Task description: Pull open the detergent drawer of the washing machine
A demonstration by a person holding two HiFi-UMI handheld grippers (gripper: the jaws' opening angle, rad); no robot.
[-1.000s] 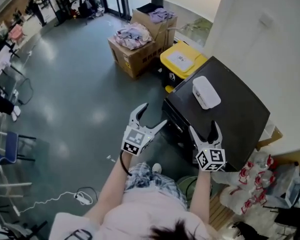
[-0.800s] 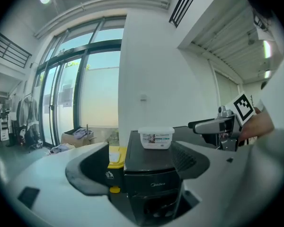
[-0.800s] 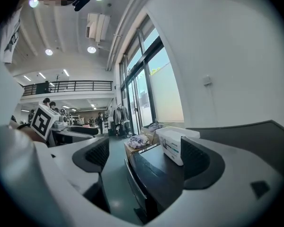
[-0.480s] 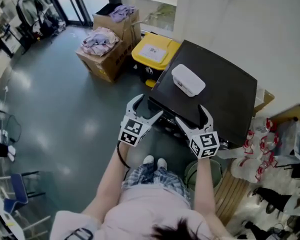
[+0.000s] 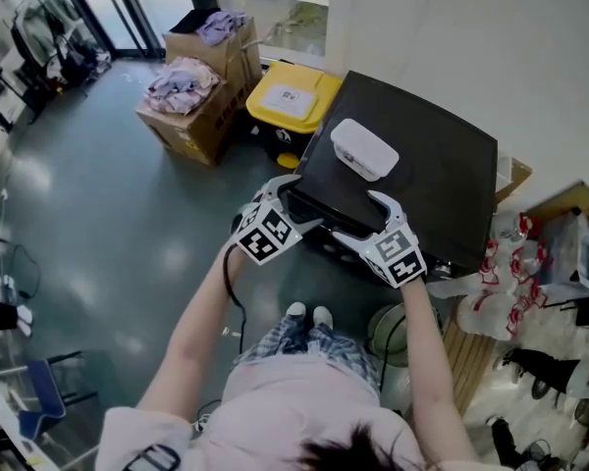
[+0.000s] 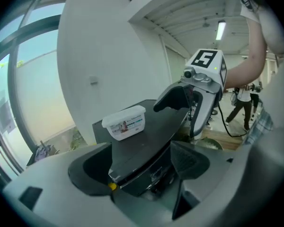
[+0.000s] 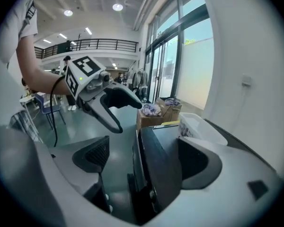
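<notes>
Left tongs (image 5: 296,204) and right tongs (image 5: 358,216) are gaping open, straddling the top lip of the washing machine (image 5: 422,165). Closing here is risking pinching that lip and missing the detergent drawer, likely lower toward 7 o'clock.

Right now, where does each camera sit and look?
Head view: on the person's head, looking down at the washing machine; both arms show.
Left gripper view: on the left hand-held gripper, facing across the machine's top; open jaws show.
Right gripper view: on the right hand-held gripper, facing along its front; open jaws show.
All show the white box.
</notes>
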